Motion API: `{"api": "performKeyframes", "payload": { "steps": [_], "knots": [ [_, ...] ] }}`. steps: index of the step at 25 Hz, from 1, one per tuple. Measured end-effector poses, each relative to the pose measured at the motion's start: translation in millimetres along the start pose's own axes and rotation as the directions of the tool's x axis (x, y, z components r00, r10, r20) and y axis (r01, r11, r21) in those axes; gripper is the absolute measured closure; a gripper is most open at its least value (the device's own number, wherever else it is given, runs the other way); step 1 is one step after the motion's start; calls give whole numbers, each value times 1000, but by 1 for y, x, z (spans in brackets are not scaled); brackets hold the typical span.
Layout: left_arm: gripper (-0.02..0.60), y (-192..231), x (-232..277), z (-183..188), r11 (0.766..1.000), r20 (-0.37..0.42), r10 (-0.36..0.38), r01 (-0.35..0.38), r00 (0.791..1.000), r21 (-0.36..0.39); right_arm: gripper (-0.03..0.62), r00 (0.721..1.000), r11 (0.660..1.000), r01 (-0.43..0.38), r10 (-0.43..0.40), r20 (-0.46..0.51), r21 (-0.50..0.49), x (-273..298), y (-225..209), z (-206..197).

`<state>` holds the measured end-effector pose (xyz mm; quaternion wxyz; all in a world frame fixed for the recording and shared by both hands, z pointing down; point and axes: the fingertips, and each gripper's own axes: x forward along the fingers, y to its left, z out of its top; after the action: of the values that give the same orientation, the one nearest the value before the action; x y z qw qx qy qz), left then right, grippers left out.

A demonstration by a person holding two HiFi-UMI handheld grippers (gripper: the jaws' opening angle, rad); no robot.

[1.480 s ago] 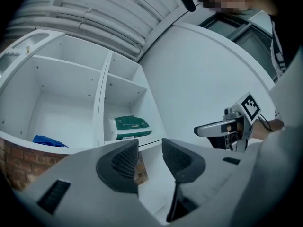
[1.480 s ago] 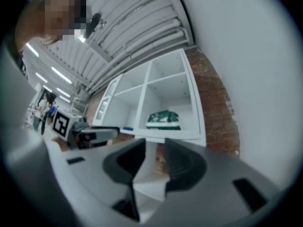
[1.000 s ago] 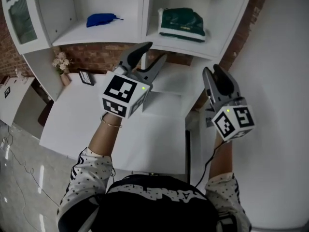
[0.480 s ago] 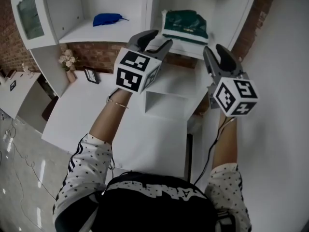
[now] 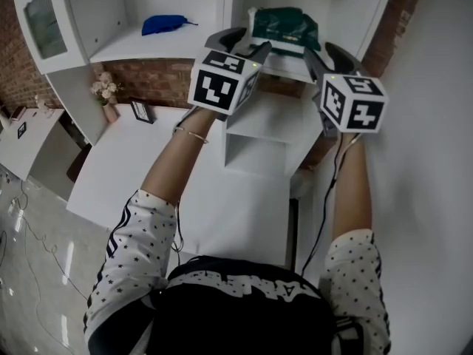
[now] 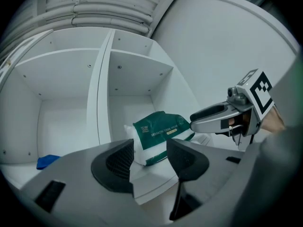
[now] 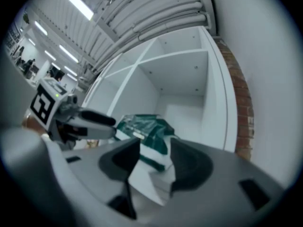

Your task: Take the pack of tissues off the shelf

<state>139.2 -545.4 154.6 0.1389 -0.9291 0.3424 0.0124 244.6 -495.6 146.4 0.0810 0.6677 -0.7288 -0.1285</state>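
**Both grippers at the shelf, jaws apart, tissues not yet held**

The left gripper [image 5: 241,44] and the right gripper [image 5: 325,55] are raised side by side at the front of the white shelf [image 5: 185,49], both pointing into its right-hand compartment. The pack of tissues [image 5: 284,26], green with a white band, lies on that compartment's board just ahead of both sets of jaws.

The left gripper's [image 6: 149,157] jaws have just been opening and stand wide. The pack of tissues [image 6: 161,135] shows through the gap, beyond the tips, and neither pad presses on it. Low in the same gap is the front edge of the white board. To the right of these jaws, the tip of the right gripper [image 6: 194,121] reaches the pack's right end; whether it touches cannot be told.

The right gripper's [image 7: 155,157] jaws have also just been opening and are wide apart. The pack of tissues [image 7: 147,131] sits beyond them, in line with the gap and a little to its left, with no pad on it. The left gripper [image 7: 110,123] comes in from the left of these jaws, close to the pack's other end.

Left of both grippers, in the neighbouring compartment, lies a blue thing [image 5: 164,24]. Below the jaws spreads the white tabletop [image 5: 148,176].
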Motion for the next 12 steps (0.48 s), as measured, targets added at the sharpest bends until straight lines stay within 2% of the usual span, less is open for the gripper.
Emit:
{"api": "performKeyframes", "payload": {
  "steps": [12],
  "knots": [
    [319, -5, 18, 1, 998, -70, -4, 8, 998, 59, 382, 996, 1000, 27, -28, -85, -10, 23, -13, -14]
  ]
}}
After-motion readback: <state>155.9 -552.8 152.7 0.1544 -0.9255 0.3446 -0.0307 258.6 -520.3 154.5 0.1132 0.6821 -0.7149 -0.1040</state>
